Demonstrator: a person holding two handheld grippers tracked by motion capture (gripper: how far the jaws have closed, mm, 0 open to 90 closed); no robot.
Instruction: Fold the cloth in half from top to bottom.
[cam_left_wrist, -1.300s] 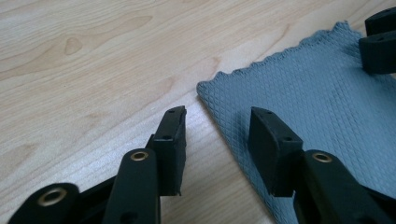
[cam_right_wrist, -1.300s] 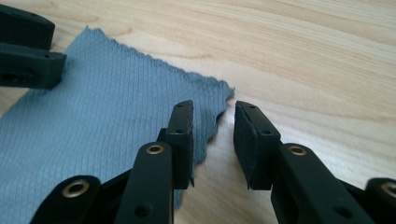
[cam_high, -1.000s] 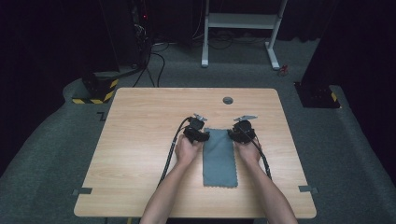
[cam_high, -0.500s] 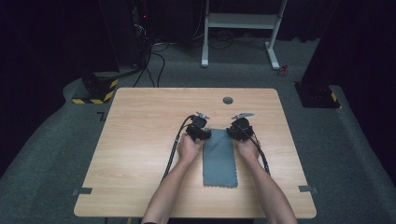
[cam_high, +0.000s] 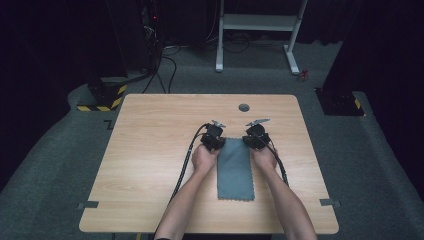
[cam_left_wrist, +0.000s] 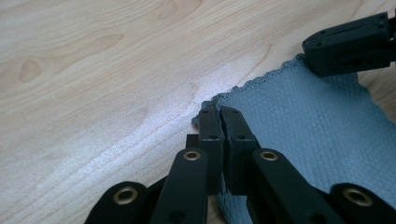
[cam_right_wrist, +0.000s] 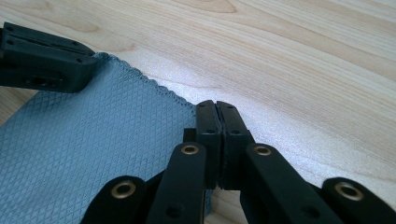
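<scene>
desk (cam_high: 150, 150): light wood top, sits on grey carpet
on it: just a grey-blue cloth (cam_high: 235, 172), flat, long way running front to back, about mid-desk
far side: small dark round cap (cam_high: 244, 107)

In the high view, the two far corners of the grey textured cloth (cam_high: 235, 167) lie hidden under the left gripper (cam_high: 215, 138) and the right gripper (cam_high: 254, 138), so the grip itself is too small to tell there. In the left gripper view, the closed black fingers (cam_left_wrist: 211, 130) cover the cloth corner, and the lower edge cuts the cloth off. The small dark round thing (cam_high: 244, 107) on the light wooden desk (cam_high: 150, 150) is too small to identify.
</scene>
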